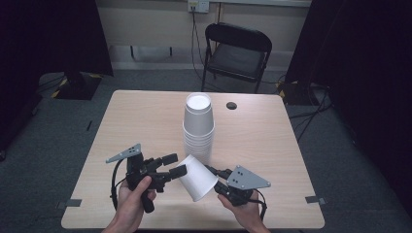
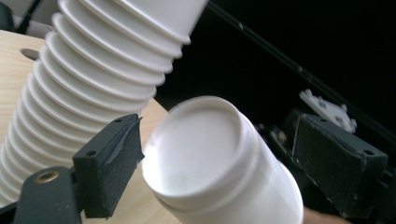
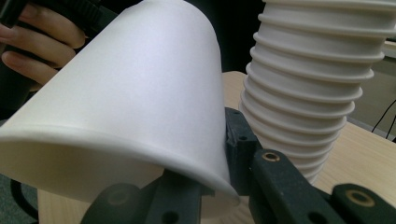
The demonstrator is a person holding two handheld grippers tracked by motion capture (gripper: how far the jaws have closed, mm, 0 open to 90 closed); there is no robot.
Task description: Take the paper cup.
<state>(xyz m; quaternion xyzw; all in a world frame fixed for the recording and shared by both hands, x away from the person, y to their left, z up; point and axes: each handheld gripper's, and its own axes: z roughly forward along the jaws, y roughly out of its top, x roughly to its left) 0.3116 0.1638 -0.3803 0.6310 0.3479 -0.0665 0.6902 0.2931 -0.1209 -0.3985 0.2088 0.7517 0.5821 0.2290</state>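
The right gripper [image 1: 214,175], sitting at about five o'clock on the table [image 1: 145,116], is clamping the rim of a single white paper cup [image 1: 198,177]; in the right gripper view one jaw is pressing inside the cup's mouth and the other against its outer wall. The cup is lying tilted, its closed base pointing toward nine o'clock and its open mouth toward four o'clock, lifted above the tabletop just in front of the stack of white cups [image 1: 198,127]. The left gripper [image 1: 176,165], coming in from about seven o'clock, is holding its jaws apart on either side of the cup's base; in the left gripper view the pads [image 2: 114,163] are standing just beside the base without pressing on it. The stack is standing upside down near the table's centre, at twelve o'clock from the held cup. A black folding chair [image 1: 237,51] is standing beyond the table's far edge.
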